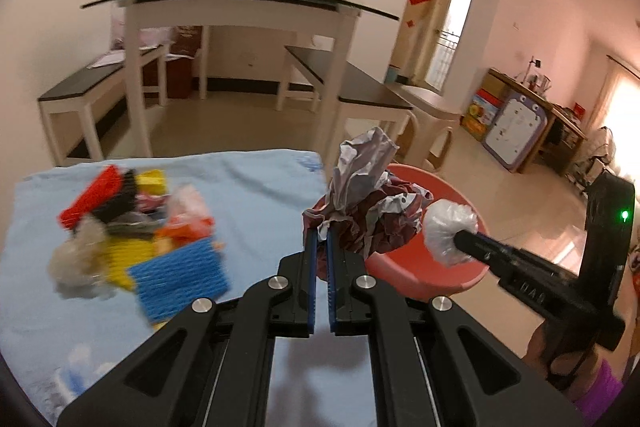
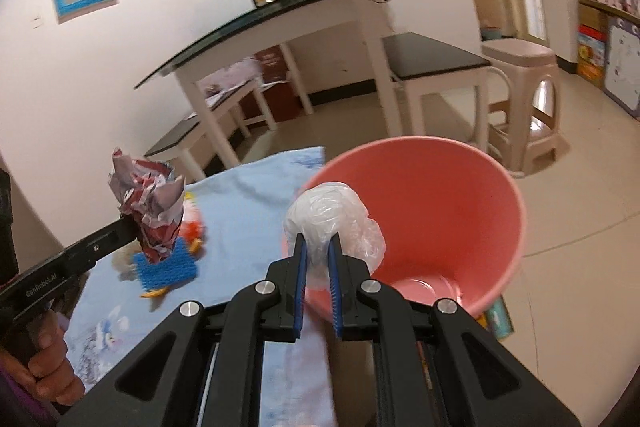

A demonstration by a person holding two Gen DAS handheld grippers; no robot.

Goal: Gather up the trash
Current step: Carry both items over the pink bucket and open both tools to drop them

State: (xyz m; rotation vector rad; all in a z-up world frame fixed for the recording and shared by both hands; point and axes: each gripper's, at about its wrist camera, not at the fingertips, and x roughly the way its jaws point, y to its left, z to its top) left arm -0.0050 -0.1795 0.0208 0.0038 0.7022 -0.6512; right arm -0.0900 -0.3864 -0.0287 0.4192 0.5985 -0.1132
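Note:
My left gripper (image 1: 321, 233) is shut on a crumpled red-and-white paper wad (image 1: 370, 195), held up beside the rim of the pink bin (image 1: 424, 275). That wad (image 2: 146, 207) also shows at the left of the right wrist view, above the blue cloth. My right gripper (image 2: 318, 241) is shut on a balled clear plastic bag (image 2: 334, 217), right at the near rim of the pink bin (image 2: 472, 211), whose inside looks bare. The same bag (image 1: 450, 231) appears in the left wrist view over the bin.
A light blue cloth (image 1: 240, 187) covers the table, with a blurred pile of coloured blocks and scraps (image 1: 136, 231) on it. Beyond stand a white table (image 1: 240, 7), dark-topped benches (image 1: 360, 87) and a beige stool (image 2: 520, 75) on the tiled floor.

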